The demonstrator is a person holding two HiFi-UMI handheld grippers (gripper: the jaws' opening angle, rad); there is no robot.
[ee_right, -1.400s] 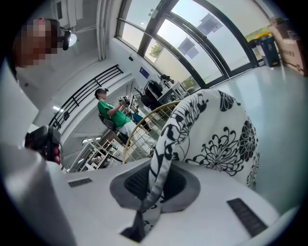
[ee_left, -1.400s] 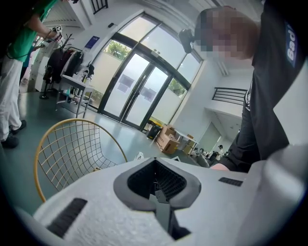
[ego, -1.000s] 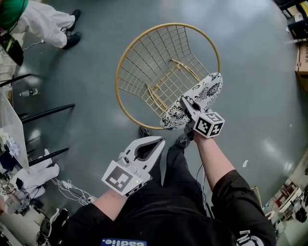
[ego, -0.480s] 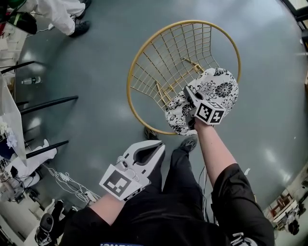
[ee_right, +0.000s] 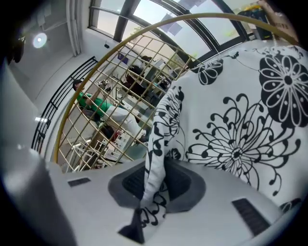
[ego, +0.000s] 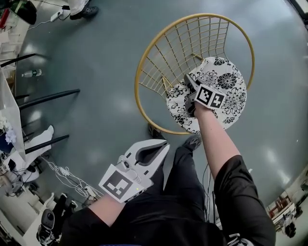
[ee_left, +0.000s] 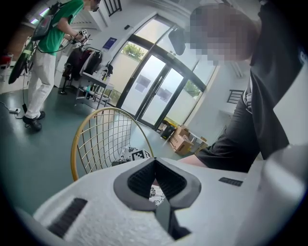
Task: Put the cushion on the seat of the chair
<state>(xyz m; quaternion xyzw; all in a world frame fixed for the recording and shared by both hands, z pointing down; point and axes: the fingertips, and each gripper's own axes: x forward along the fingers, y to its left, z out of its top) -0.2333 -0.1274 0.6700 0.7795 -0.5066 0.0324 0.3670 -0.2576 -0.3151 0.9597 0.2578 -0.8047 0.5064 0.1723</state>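
Cushion point(ego: 226, 91) clenched by its edge in right claw point(ee_right: 153, 190), over chair point(ego: 139, 72) seat, right of centre (near rim seems overlapped). To be laid flat, eased left and far, then released. Left claw point(ego: 155, 150) closed, empty.

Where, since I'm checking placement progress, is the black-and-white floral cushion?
Head view, upper right: the black-and-white floral cushion is inside the gold wire chair, over its seat, its near edge pinched by the right gripper.

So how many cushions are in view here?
1: the floral cushion, gripped by the right gripper at the gold wire chair. No other is visible.
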